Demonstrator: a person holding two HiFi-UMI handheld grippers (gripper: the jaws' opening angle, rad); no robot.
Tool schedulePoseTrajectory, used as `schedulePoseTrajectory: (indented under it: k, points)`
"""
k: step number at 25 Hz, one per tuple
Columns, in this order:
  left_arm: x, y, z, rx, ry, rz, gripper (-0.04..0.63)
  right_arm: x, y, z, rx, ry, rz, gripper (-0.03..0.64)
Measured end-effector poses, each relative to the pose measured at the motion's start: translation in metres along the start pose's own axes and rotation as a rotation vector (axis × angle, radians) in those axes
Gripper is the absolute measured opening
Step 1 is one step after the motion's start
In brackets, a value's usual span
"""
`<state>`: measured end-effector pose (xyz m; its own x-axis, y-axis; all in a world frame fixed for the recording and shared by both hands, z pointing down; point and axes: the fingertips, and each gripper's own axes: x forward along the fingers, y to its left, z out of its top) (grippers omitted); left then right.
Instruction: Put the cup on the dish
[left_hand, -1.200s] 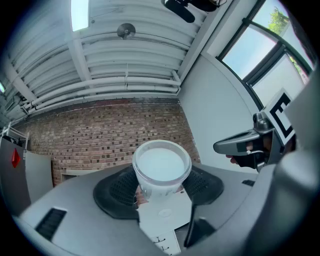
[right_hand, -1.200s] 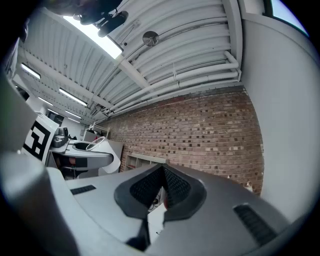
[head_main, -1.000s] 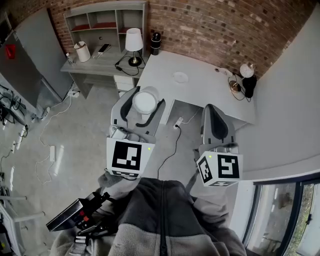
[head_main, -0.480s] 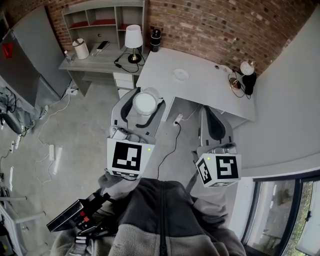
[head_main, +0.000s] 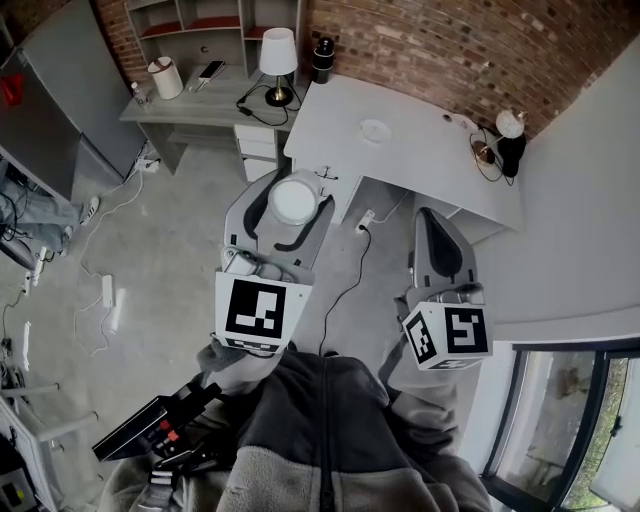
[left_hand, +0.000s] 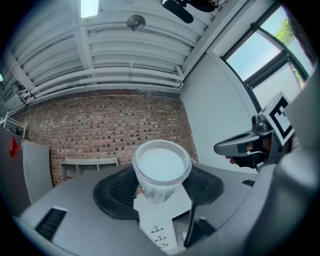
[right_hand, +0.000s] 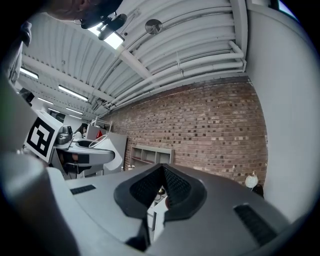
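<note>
In the head view my left gripper (head_main: 293, 214) is shut on a white cup (head_main: 294, 199), held upright above the grey floor, short of the table. The left gripper view shows the cup (left_hand: 161, 169) clamped between the black pads (left_hand: 117, 192), its rim facing the camera. A small white dish (head_main: 376, 131) lies on the white table (head_main: 430, 165), beyond and to the right of the cup. My right gripper (head_main: 432, 222) is shut with nothing in it, near the table's front edge; its jaws (right_hand: 161, 192) meet in its own view.
A grey desk (head_main: 215, 100) with a white lamp (head_main: 278, 52) and shelves stands at the back left. A dark cylinder (head_main: 322, 58) and a small lamp (head_main: 510, 138) stand on the white table. Cables (head_main: 352, 265) trail on the floor. A white wall (head_main: 590, 200) and a window are on the right.
The table and dish have slid up and to the right in the head view. The left gripper keeps its hold on the cup; the right stays shut.
</note>
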<state>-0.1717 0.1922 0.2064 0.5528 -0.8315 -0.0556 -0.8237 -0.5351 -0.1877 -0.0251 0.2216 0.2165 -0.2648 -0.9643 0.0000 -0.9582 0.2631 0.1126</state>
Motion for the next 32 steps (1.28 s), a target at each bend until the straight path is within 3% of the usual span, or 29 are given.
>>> schedulePoseTrajectory:
  k: [10,16,21,32]
  points:
    - [-0.005,0.014,-0.018,-0.028,0.016,-0.009,0.270,0.007,0.006,-0.017,0.010,0.034,-0.023,0.000]
    - [0.046,0.021,-0.040,-0.033,0.027,0.017,0.270,0.055,-0.027,-0.045,0.031,0.050,0.012,0.000]
    - [0.060,0.030,-0.031,-0.011,0.011,0.048,0.270,0.075,-0.031,-0.036,0.025,0.019,0.054,0.000]
    - [0.206,0.038,-0.021,0.006,0.023,0.087,0.270,0.181,-0.139,-0.032,0.039,0.001,0.093,0.000]
